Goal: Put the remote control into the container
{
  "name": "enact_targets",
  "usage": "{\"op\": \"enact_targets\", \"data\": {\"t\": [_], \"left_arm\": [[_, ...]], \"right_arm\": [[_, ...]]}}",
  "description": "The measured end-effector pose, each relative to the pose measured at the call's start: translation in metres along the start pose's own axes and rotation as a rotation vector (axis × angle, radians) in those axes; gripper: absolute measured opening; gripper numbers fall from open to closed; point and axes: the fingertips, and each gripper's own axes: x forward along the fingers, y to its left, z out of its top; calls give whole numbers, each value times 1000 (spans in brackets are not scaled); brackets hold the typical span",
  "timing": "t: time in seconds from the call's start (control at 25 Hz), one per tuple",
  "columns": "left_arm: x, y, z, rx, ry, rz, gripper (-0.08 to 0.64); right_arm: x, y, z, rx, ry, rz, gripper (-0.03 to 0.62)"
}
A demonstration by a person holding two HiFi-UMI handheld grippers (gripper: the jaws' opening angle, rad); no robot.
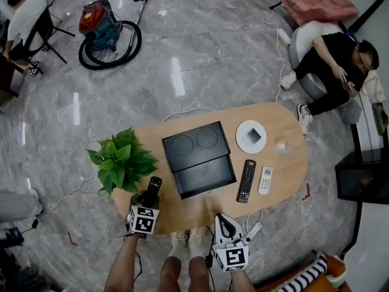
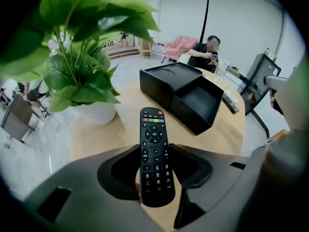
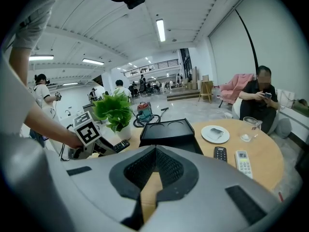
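gripping the remote control (image 2: 153,129) by its long edges, the left gripper (image 2: 155,152) had its jaws set wide, one pad pressed against each side of the remote's lower half. the number keys sat between the fingers (image 2: 190,166). the upper end stuck out past the fingertips, showing the round direction pad, a row of coloured keys and a red power button. the remote was slim, black and long, with rounded ends and white print on its keys, and its button face was turned up toward the gripper's camera. in the head view it pointed away from the person over the near left part of the wooden table (image 1: 182,215), just beside the potted plant (image 1: 121,157). whether its far tip touched the wood could not be told. the black container (image 1: 197,157) stood at the middle of the table, well apart from the held remote, with its drawer drawn out toward the person. to the right of the container lay a second black remote (image 1: 246,180) and a white remote (image 1: 265,180), side by side. the right gripper (image 3: 155,151) hung over the near edge of the table, its jaws closed together with nothing between them.
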Motion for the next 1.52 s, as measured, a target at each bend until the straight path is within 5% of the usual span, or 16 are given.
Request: {"op": "enact_targets", "data": {"t": [0.72,1.04,1.52], "left_arm": [[-83,-91,129,281,-175,-111,198],[-57,-142,164,460,-148,-178,198],[26,-184,158,621,-36,-249,198]], "right_arm": [[-56,-38,38,46,-43,-110,9],[-85,-80,35,125,-62,-232,11],[-114,-124,3,220,-64,-376,11]]}}
